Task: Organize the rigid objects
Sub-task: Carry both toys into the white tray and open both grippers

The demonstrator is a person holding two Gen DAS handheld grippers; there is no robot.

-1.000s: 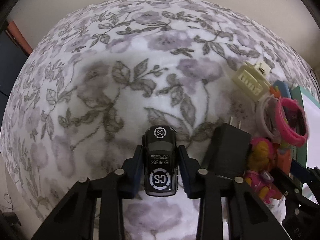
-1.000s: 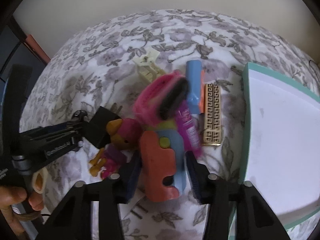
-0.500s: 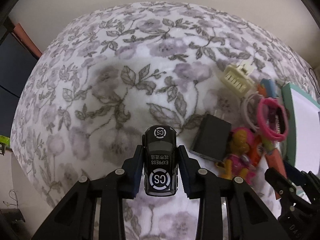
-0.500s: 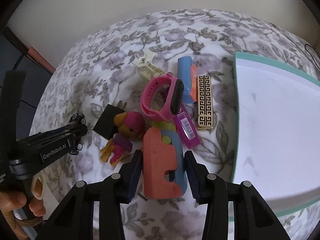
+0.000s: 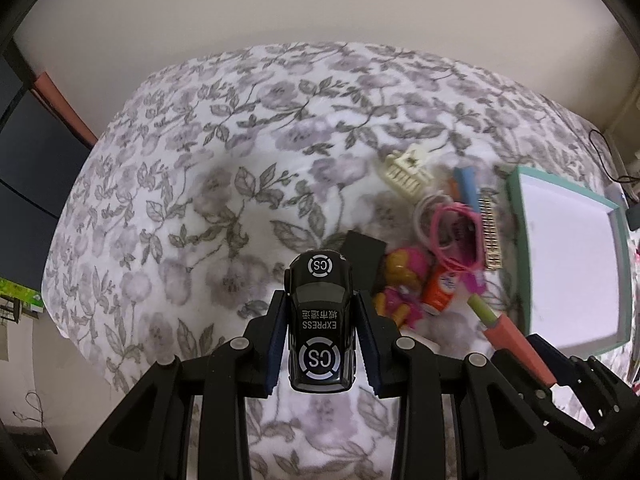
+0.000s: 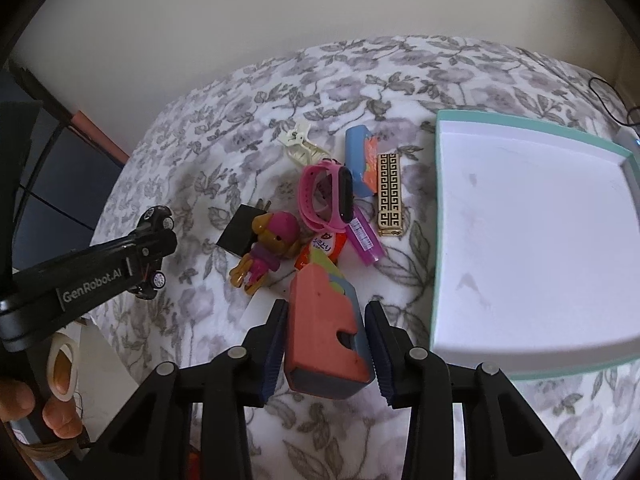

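Black toy car (image 5: 321, 322) with white "CS" roundels and white "EXPRESS" lettering; black gripper fingers with dark blue pads (image 5: 277, 340). White tablecloth (image 5: 192, 184) printed with grey leaves and mauve flowers. White tray (image 6: 532, 240) with a teal rim. Coral-and-blue block (image 6: 326, 340); pink watch (image 6: 326, 198) with a black face; gold bar (image 6: 389, 194) bearing a black Greek-key pattern; cream hair claw (image 6: 302, 148); magenta-and-yellow figurine (image 6: 268, 250).
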